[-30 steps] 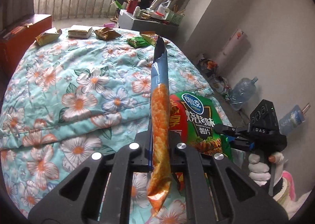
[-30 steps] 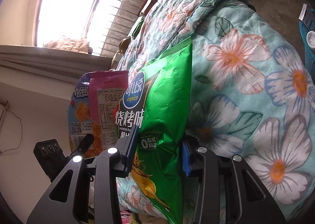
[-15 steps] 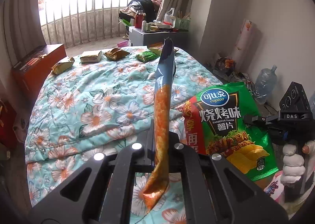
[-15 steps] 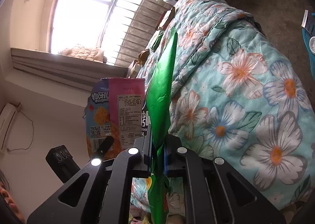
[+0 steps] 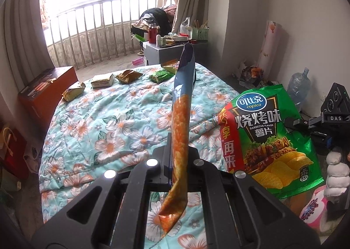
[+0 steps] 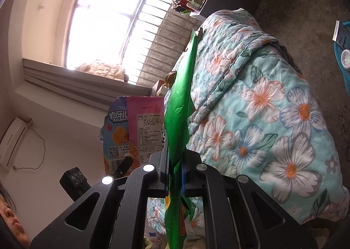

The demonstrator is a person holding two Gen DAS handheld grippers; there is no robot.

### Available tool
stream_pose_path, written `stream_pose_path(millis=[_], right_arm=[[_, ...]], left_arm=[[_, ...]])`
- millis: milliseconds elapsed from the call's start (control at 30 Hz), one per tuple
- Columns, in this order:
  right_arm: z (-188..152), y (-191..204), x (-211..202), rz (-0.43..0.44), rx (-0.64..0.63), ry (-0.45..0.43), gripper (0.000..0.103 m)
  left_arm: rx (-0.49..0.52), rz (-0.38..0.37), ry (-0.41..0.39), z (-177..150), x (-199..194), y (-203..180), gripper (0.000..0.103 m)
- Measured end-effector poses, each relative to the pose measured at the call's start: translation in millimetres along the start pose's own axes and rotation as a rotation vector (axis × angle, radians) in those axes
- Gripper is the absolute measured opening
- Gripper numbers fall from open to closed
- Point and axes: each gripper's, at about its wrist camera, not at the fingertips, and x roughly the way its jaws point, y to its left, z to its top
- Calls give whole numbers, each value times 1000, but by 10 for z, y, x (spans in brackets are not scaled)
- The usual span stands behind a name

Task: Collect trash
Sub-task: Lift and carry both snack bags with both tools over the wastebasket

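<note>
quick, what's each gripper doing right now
Left gripper: shut on the blue and orange snack bag.
Right gripper: shut on the green chip bag.

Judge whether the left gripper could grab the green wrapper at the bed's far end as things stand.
Probably not: the left gripper is shut on the blue-orange snack bag, and the green wrapper lies far across the quilt.

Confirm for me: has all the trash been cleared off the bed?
No, several wrappers lie along the far edge of the floral quilt in the left wrist view.
</note>
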Motion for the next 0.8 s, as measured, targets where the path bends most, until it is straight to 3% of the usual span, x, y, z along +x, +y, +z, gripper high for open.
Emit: stream_pose_path(millis=[333,467,633,800], right_arm=[[3,-133,-365,34,5,-66,8],[18,-170,-623,37,6,-121,8],[159,-130,-1239,-19,-7,-282,8],[239,-95,-2057,-211,-54,-506,8]], left_arm=[[74,34,-36,79,-99,-274,2],[101,1,-42,156,-93,-429,2],[94,-178,-41,395,-19,-664,2],[76,-412,15,679,280,-1035,2]])
